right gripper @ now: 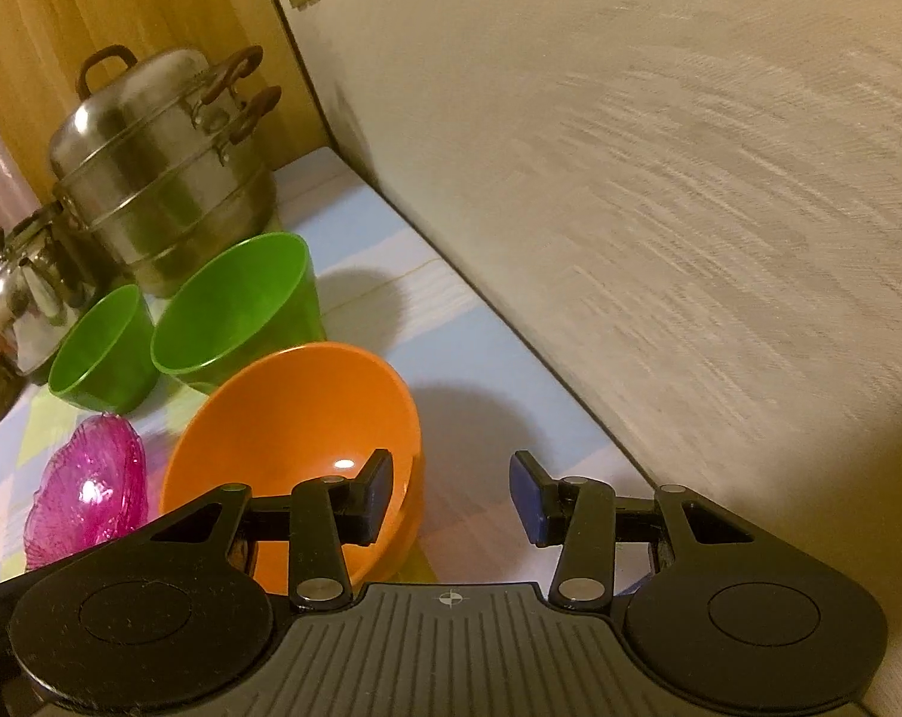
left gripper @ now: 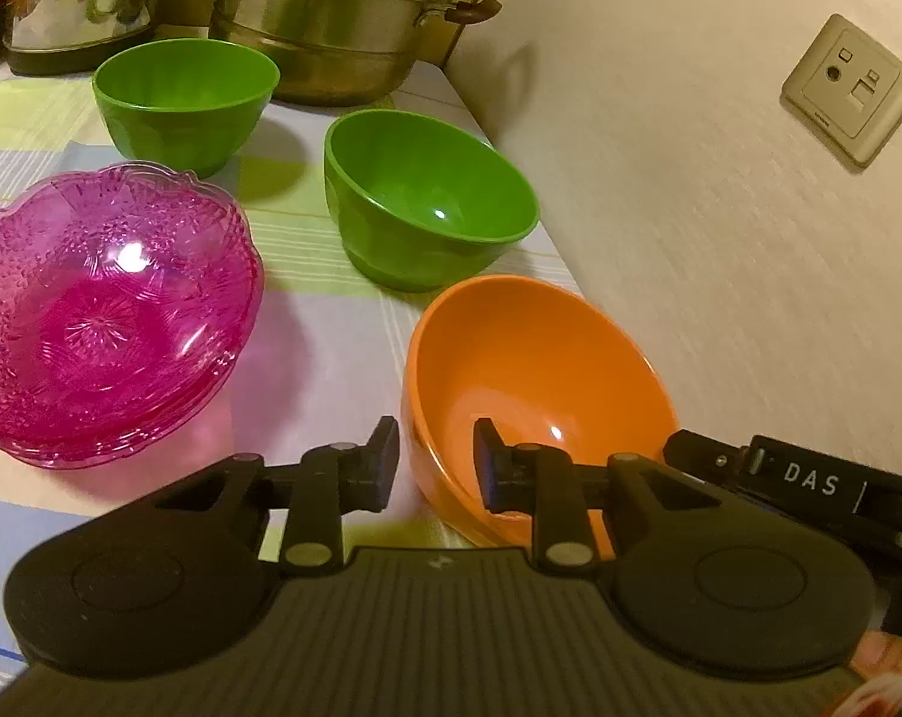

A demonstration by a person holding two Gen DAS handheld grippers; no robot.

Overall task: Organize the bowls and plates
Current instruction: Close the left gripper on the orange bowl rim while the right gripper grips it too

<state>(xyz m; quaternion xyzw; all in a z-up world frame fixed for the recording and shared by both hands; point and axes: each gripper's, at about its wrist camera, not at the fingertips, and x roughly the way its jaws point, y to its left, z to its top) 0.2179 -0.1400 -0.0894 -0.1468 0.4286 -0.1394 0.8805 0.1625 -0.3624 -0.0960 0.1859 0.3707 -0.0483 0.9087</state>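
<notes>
An orange bowl stands on the checked tablecloth near the wall. My left gripper straddles its near left rim, one finger outside and one inside, jaws slightly apart and not clamped. Two green bowls stand behind it. A stack of pink glass plates lies to the left. In the right wrist view my right gripper is open; its left finger sits inside the orange bowl at its right rim, the other outside. The green bowls and pink plates show there too.
A steel steamer pot and a kettle stand at the back of the table. A wall with sockets runs along the right edge. The right gripper's body shows at the right.
</notes>
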